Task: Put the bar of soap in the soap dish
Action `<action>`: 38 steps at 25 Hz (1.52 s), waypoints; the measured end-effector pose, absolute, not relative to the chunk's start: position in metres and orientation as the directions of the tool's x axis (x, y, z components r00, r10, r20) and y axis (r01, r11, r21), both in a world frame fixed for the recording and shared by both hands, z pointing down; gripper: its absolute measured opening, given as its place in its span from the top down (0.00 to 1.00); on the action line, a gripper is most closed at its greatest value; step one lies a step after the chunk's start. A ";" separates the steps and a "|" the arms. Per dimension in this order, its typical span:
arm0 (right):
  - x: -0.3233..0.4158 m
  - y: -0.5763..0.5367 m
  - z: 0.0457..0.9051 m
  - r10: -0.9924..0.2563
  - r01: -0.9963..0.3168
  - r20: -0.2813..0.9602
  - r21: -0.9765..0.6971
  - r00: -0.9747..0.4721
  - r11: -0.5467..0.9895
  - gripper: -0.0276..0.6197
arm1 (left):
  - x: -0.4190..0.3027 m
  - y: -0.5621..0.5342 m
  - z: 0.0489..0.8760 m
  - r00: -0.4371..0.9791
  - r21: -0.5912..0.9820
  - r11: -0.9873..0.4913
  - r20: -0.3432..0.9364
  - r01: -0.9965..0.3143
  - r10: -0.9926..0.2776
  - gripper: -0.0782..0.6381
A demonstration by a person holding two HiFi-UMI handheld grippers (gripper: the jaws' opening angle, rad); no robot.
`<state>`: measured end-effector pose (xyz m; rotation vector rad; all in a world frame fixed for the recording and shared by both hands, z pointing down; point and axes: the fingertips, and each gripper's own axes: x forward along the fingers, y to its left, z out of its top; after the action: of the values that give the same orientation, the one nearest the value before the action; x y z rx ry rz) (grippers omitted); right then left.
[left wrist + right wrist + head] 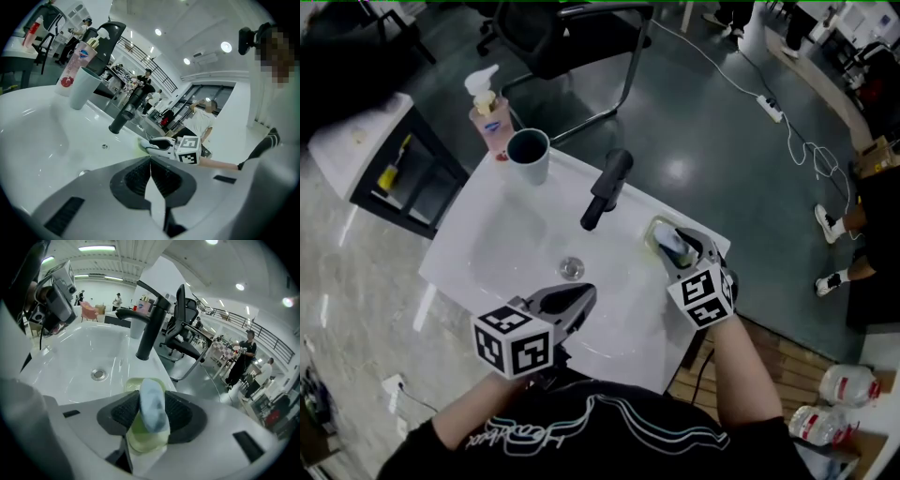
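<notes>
Open-plan office/lab space, freestanding washbasin (502, 234), office chair (581, 37), power strip (771, 107) on floor (703, 141), ppl (247, 352) in bkgd

The bar of soap (152, 408) stands between your right fingers (123, 414) over the soap dish (135, 384) on the counter (623, 342), the faucet (149, 329) just beyond them, the drain (99, 374) ahead to their left, and the cup (528, 155) far beyond your left fingers (136, 180).

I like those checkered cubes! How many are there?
2: one on the left gripper over the sink, one on the right gripper at the soap dish.
</notes>
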<state>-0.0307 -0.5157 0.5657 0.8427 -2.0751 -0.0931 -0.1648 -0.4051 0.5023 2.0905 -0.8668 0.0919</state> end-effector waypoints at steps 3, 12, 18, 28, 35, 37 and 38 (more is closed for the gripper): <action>-0.029 -0.514 0.563 -0.581 -0.586 0.696 0.279 -0.422 0.761 0.63 | -0.164 -0.407 0.502 0.756 0.684 -0.399 0.352 -0.610 -0.551 0.86; -0.015 -0.485 0.528 -0.587 -0.691 0.596 0.072 -0.548 0.719 0.55 | -0.139 -0.397 0.493 0.776 0.681 -0.428 0.346 -0.594 -0.527 0.86; -0.015 -0.438 0.466 -0.570 -0.669 0.372 -0.241 -0.733 0.703 0.55 | -0.120 -0.380 0.469 0.778 0.660 -0.458 0.332 -0.595 -0.533 0.86; -0.002 -0.357 0.379 -0.563 -0.591 0.182 -0.241 -0.807 0.770 0.87 | -0.087 -0.338 0.408 0.772 0.610 -0.514 0.283 -0.603 -0.569 0.86; 0.007 -0.314 0.346 -0.516 -0.537 0.148 -0.232 -0.844 0.811 0.91 | -0.074 -0.306 0.369 0.762 0.535 -0.571 0.247 -0.622 -0.598 0.86; 0.010 -0.299 0.340 -0.496 -0.517 0.146 -0.239 -0.856 0.822 0.91 | -0.071 -0.295 0.362 0.757 0.510 -0.585 0.234 -0.630 -0.610 0.86; 0.011 -0.292 0.338 -0.489 -0.510 0.145 -0.242 -0.860 0.825 0.91 | -0.070 -0.290 0.359 0.754 0.502 -0.589 0.229 -0.633 -0.616 0.86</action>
<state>0.0113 -0.2925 0.3375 0.8032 -2.9277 0.4215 -0.0696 -0.2895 0.3587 2.3804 -0.9359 0.0410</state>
